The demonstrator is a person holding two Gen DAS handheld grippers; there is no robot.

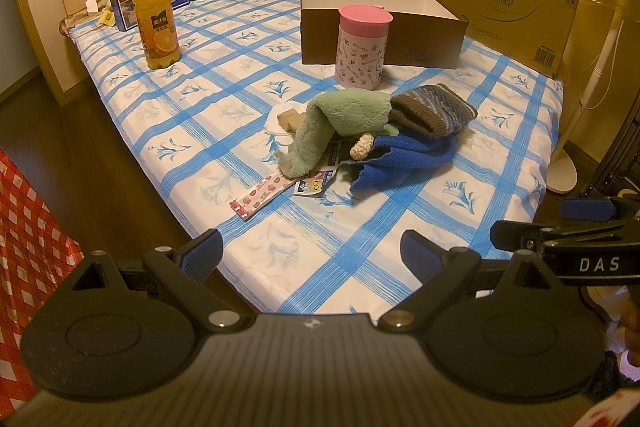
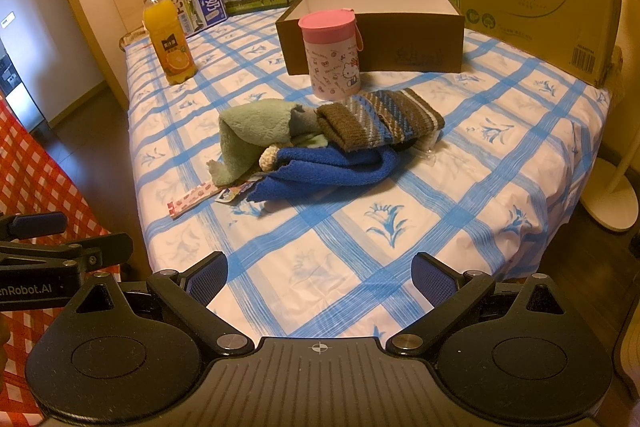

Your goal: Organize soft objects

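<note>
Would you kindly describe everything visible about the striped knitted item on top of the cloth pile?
The brown, grey and blue striped knitted wool piece looks thick and ribbed, folded into a soft slab. It lies tilted on the pile, resting on the dark blue fleece cloth and against the pale green fluffy towel, just in front of the pink-lidded cartoon-print canister. Neither claw touches it.

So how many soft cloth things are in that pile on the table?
3 that show clearly: a green towel on the left, a striped knit piece on top at the right, and a blue towel in front. A small cream knit bit peeks out; more may be hidden underneath.
</note>
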